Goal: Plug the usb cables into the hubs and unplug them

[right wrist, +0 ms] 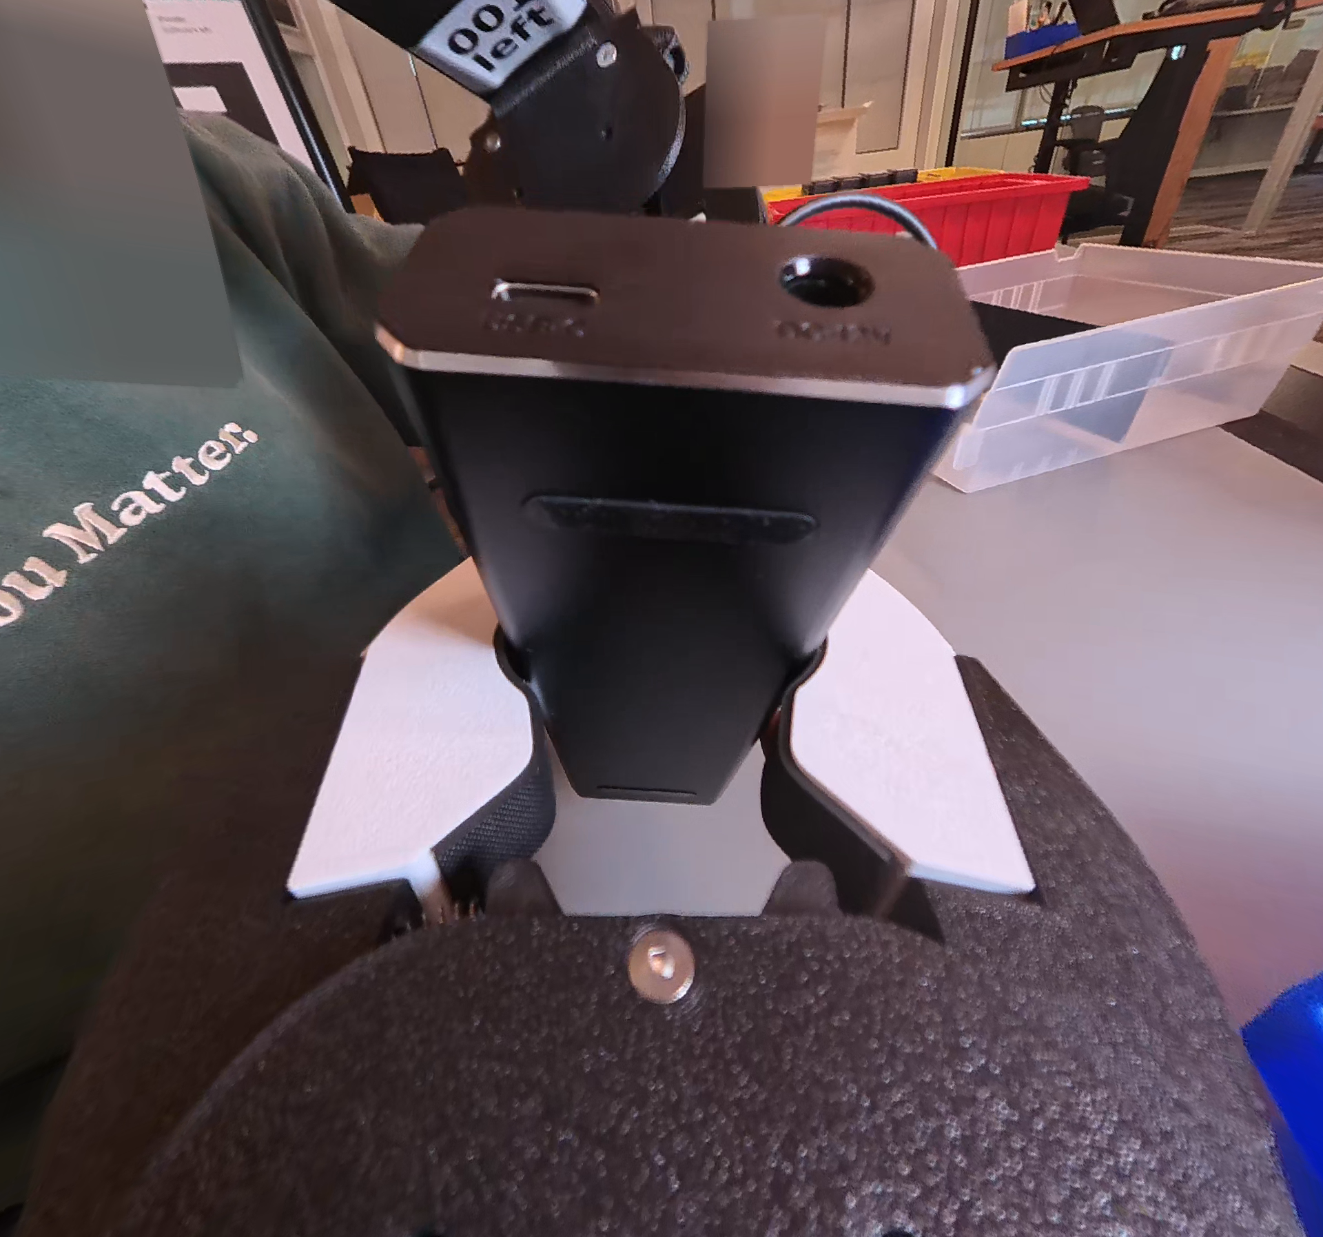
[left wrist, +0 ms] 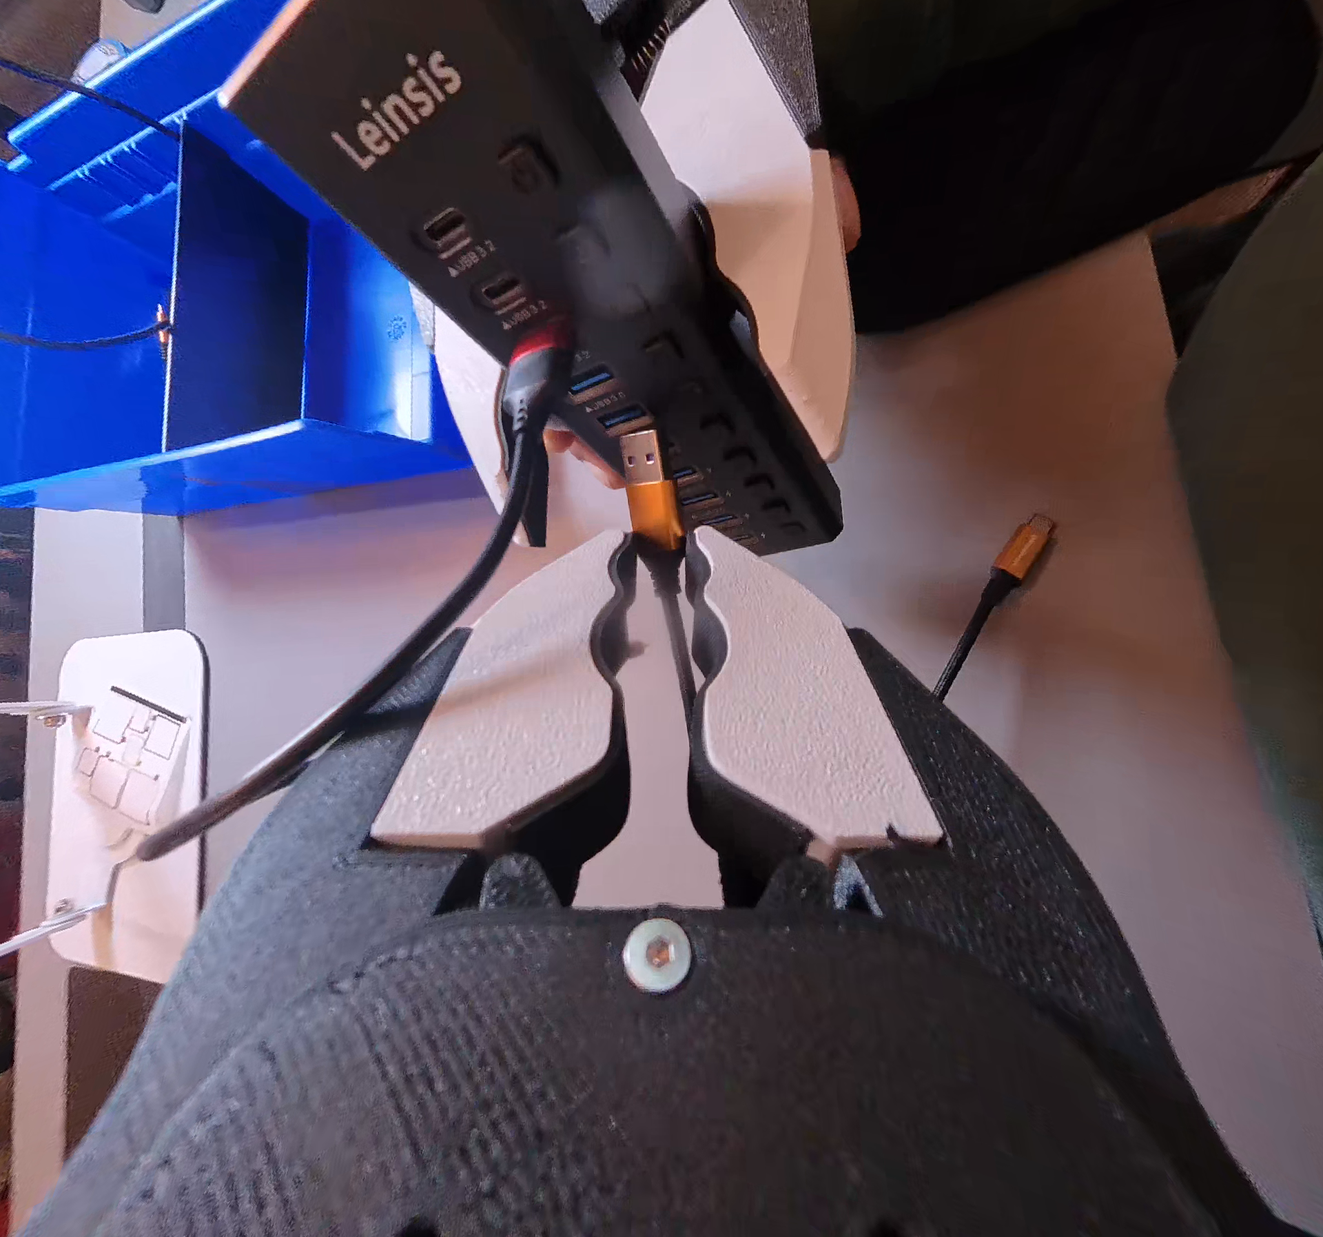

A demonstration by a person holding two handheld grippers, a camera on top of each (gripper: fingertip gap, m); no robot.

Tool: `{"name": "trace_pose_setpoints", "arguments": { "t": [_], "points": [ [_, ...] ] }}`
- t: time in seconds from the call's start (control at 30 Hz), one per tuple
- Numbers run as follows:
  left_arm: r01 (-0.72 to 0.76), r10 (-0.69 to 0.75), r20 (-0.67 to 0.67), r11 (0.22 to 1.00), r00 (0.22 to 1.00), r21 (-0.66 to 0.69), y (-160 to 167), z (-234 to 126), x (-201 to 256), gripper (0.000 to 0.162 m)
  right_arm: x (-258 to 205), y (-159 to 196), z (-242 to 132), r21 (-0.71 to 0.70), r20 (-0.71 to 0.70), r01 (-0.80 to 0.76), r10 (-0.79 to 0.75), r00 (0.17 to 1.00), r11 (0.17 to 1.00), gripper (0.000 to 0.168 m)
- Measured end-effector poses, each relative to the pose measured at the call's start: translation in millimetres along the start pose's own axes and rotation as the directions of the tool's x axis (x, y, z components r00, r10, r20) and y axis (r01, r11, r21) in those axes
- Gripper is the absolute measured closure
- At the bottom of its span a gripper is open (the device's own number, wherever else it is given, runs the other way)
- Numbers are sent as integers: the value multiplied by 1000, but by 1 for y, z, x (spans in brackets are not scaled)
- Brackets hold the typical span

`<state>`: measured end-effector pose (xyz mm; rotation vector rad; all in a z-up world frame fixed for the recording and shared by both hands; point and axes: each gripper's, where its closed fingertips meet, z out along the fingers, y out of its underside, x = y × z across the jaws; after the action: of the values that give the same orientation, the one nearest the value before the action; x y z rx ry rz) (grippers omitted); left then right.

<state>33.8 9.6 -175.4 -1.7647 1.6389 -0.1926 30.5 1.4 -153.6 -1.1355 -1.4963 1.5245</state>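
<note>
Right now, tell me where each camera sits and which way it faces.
Left wrist view: on the left tool, looking down at the table; its fingers pinch an orange plug near the hub.
Right wrist view: on the right tool, looking across the room; it clamps the hub beside a green sleeve.
Shared: the hub.

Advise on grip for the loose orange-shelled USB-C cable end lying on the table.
Grip the orange metal shell of the loose cable end, coming from above with fingers across its flat sides. It lies flat on the white table with its silver tip exposed, so leave that clear.
</note>
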Motion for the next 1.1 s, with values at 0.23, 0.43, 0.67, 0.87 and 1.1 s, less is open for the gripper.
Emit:
{"name": "trace_pose_setpoints", "arguments": {
  "t": [0.23, 0.43, 0.67, 0.87, 1.1],
  "points": [
    [-70, 70, -8, 991, 998, -115, 3, -1, -3, 150, 6, 7, 4, -69, -58, 18, -22, 998, 997, 97],
    [-149, 161, 30, 960, 987, -237, 9, -1, -12, 150, 9, 8, 7, -94, -101, 8, -17, 995, 996, 97],
    [-219, 245, 45, 924, 968, -314, 11, -2, -18, 154, 13, 9, 8, -94, -119, -37, 26, 993, 995, 97],
    [-183, 192, 15, 954, 981, -237, 18, 5, -15, 154, 17, 10, 5, -101, -137, -65, 50, 989, 993, 97],
    [11, -24, -102, 992, 994, -126, 70, 39, 18, 152, 31, 15, -14, -126, -192, -93, 68, 979, 988, 97]
  ]
}}
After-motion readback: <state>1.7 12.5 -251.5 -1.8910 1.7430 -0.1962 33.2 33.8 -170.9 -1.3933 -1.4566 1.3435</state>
